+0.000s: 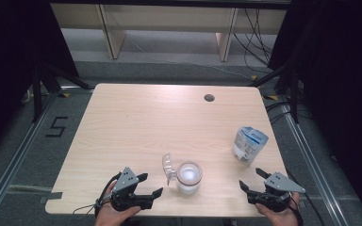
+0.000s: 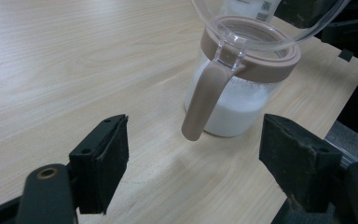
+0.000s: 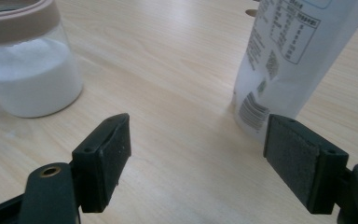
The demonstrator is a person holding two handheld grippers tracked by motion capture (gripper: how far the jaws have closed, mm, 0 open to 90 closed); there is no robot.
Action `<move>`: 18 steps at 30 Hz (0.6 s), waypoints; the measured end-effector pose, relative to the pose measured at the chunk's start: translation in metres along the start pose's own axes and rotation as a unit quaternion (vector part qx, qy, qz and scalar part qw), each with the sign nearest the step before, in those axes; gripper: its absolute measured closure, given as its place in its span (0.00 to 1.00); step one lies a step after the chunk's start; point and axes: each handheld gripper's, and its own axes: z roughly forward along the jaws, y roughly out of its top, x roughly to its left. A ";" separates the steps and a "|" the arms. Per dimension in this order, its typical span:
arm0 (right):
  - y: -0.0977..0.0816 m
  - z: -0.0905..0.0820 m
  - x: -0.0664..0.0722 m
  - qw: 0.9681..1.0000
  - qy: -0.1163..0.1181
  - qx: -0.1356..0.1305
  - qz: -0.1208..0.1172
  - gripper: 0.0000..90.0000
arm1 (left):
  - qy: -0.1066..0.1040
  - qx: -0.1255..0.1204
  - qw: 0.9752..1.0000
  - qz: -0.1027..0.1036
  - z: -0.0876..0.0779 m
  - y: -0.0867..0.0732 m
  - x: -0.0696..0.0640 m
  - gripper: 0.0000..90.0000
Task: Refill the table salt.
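Note:
A glass jar (image 1: 189,178) holding white powder stands near the table's front edge, its clear hinged lid (image 1: 168,167) flipped open to the left. In the left gripper view the jar (image 2: 235,93) has a tan collar and a tan latch hanging down its side. A white pouch (image 1: 249,144) with a blue label stands upright at the right. My left gripper (image 1: 150,184) is open, left of the jar, nothing between its jaws. My right gripper (image 1: 252,180) is open too, just in front of the pouch (image 3: 289,60), apart from it.
The light wooden table (image 1: 136,122) has a round cable hole (image 1: 209,98) near its far edge. Bare tabletop stretches behind the jar. Grey floor with rails runs beside the table, and cables lie at the far right.

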 end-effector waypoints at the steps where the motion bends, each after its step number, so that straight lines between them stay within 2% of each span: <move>1: 0.000 -0.002 0.005 1.000 -0.006 0.009 0.016 0.26 | 0.002 0.000 1.000 0.000 0.000 0.001 0.000 0.27; 2: -0.001 -0.001 0.003 1.000 -0.001 0.003 -0.002 0.26 | 0.003 0.001 1.000 0.000 0.001 0.001 0.000 0.28; 4: -0.001 -0.001 0.004 1.000 0.006 0.003 0.001 0.26 | 0.003 0.002 1.000 -0.001 0.000 0.004 -0.001 0.29; 6: -0.002 -0.001 0.004 1.000 0.012 0.002 -0.004 0.26 | -0.001 0.000 1.000 0.008 0.001 0.006 0.000 0.30; 7: -0.002 -0.002 0.005 1.000 0.011 0.002 0.001 0.26 | 0.000 -0.001 1.000 0.000 0.001 0.006 -0.002 0.31; 10: -0.002 -0.002 0.006 1.000 0.014 0.006 -0.002 0.26 | 0.003 0.001 1.000 0.005 0.000 0.008 -0.001 0.32; 11: -0.003 -0.003 0.006 1.000 0.004 0.003 -0.009 0.26 | 0.003 0.000 1.000 0.009 -0.001 0.009 0.000 0.33; 13: -0.003 -0.003 0.008 1.000 0.014 0.006 0.007 0.26 | 0.006 -0.003 1.000 0.002 -0.001 0.010 0.000 0.34; 14: -0.004 -0.003 0.008 1.000 0.016 0.007 0.006 0.26 | 0.001 -0.004 1.000 0.005 -0.001 0.010 0.001 0.35; 16: -0.004 -0.004 0.009 1.000 0.016 0.008 -0.004 0.26 | 0.001 -0.004 1.000 0.003 -0.001 0.011 0.001 0.37; 17: -0.004 -0.004 0.009 1.000 0.016 0.006 0.000 0.26 | 0.003 -0.002 1.000 -0.001 -0.002 0.011 0.000 0.38; 18: -0.004 -0.004 0.009 1.000 0.011 0.008 -0.009 0.26 | 0.000 -0.005 1.000 0.003 -0.001 0.012 0.000 0.40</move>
